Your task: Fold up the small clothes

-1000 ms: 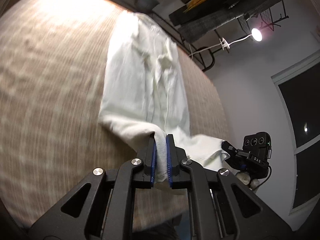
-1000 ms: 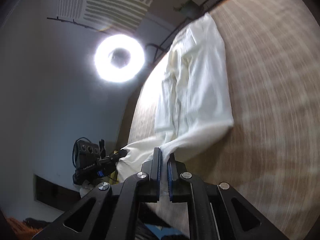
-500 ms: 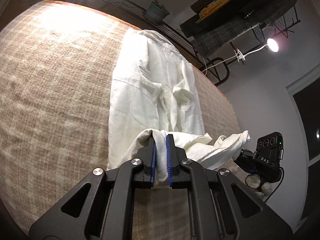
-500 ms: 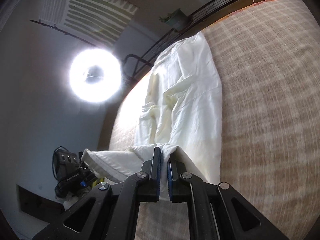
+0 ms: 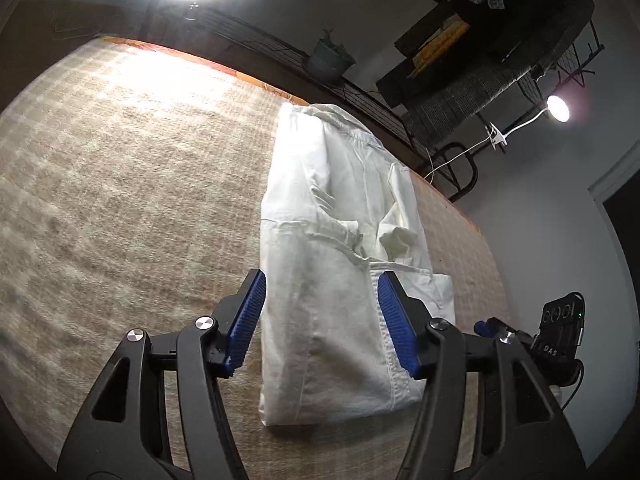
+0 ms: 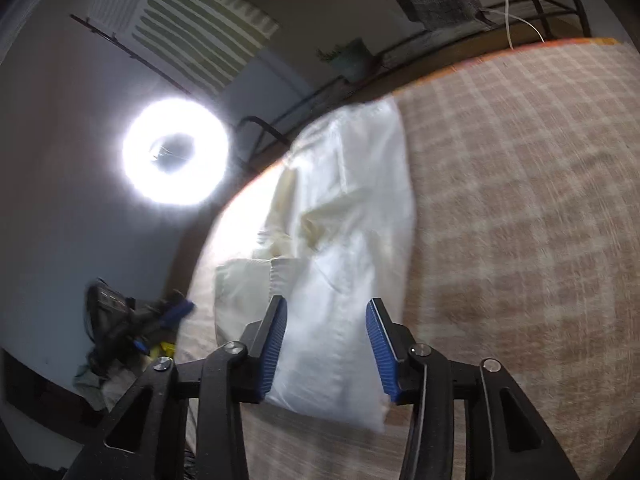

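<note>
A: Garment [image 5: 332,240] status: white, folded into a long narrow strip on the plaid bed cover [image 5: 132,200]. Near end is a clean folded edge just below the left gripper [image 5: 320,320]; far end reaches almost to the cover's far edge by the metal rail [image 5: 256,44].

B: Grippers?

A: Both have just been opening. Left gripper jaws stand apart, blue pads clear of the cloth, garment visible in the gap but not pinched. Right gripper [image 6: 326,344] same: jaws apart, nothing clamped, cloth [image 6: 344,240] lying under the gap.

B: Edges?

A: Left long edge straight. Right side has a hemmed flap [image 5: 436,292] sticking out past the strip, and a rumpled patch mid-length.

B: Room to move?

A: Wide bare cover on the garment's left in the left wrist view. On the other side only a narrow band of cover before the bed edge. Ring light [image 6: 176,152] sits beyond the bed.
</note>
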The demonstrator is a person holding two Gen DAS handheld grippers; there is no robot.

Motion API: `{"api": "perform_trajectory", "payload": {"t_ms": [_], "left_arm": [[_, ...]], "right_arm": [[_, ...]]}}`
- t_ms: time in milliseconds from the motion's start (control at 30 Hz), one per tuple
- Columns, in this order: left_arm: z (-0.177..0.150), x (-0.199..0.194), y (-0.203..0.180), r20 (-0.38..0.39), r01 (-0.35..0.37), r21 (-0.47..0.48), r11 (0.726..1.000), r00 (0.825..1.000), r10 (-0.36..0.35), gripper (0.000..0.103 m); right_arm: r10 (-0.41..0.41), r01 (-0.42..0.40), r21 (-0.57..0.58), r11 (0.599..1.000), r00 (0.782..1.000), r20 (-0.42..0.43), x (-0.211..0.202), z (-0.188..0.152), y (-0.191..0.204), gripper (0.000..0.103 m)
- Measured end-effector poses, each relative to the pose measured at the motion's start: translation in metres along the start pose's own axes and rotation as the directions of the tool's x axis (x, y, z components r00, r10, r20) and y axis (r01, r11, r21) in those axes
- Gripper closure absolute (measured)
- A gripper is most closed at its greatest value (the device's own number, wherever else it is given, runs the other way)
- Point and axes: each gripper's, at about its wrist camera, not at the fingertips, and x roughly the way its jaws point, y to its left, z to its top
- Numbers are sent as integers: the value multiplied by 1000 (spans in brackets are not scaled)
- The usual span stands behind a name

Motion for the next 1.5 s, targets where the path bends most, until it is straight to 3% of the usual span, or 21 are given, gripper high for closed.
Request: {"api": "perform_trajectory", "payload": {"t_ms": [67,333,367,400,467,567,633,700,767,867,1067,1133,1233,1267,1333,1433,1500], "left_arm": [[-3,3,4,-25,-1,6,1000,1000,1,44],[-18,39,10,-114,-12,23,1000,993,14,44],[-19,42,7,-114,-6,43,999,993,11,57],[-19,44,4,-118,-4,59,998,993,11,80],[-18,50,0,-142,22,88,996,990,-10,93],[-12,47,3,-169,140,42,989,977,-131,95],[-5,40,10,-152,289,-37,956,944,-292,95],[1,40,15,-146,348,-40,937,925,-350,96],[3,58,26,-187,306,-49,951,932,-309,95],[1,79,41,-221,203,-38,978,953,-207,95],[-2,70,27,-199,124,97,988,975,-102,91],[-2,63,22,-177,104,125,987,981,-82,91],[1,59,20,-168,73,140,987,985,-49,91],[4,58,21,-165,68,135,989,985,-45,91],[12,52,23,-142,53,116,992,989,-37,91],[29,46,28,-94,30,101,994,995,-20,78],[42,48,33,-80,7,99,995,997,1,76]], "right_arm": [[-12,12,4,1000,1000,-16,5,-6,-6,66],[-57,54,-42,998,997,-51,31,-12,-4,66],[-70,68,-53,996,996,-54,35,-11,-3,67],[-78,75,-61,995,995,-55,38,-10,-2,68],[-81,74,-87,993,994,-78,41,-10,1,90],[-54,47,-89,995,995,-81,39,-10,2,97],[18,-23,-65,998,997,-69,26,-11,-1,97],[112,-114,-60,992,993,-42,13,-14,-4,98],[139,-140,-62,988,990,-19,7,-16,-13,98],[100,-100,12,995,994,-38,23,-12,-33,99],[-43,40,-44,998,996,-82,49,0,-38,99],[-45,40,-61,997,996,-82,50,5,-35,99],[10,-13,-50,999,998,-65,45,15,-33,90],[-6,2,-51,999,998,-61,45,19,-33,76],[-49,45,-69,997,998,-45,44,25,-33,75],[-72,69,-80,994,997,-33,47,42,-36,75],[-79,77,-87,993,997,-23,46,50,-38,75]]}}
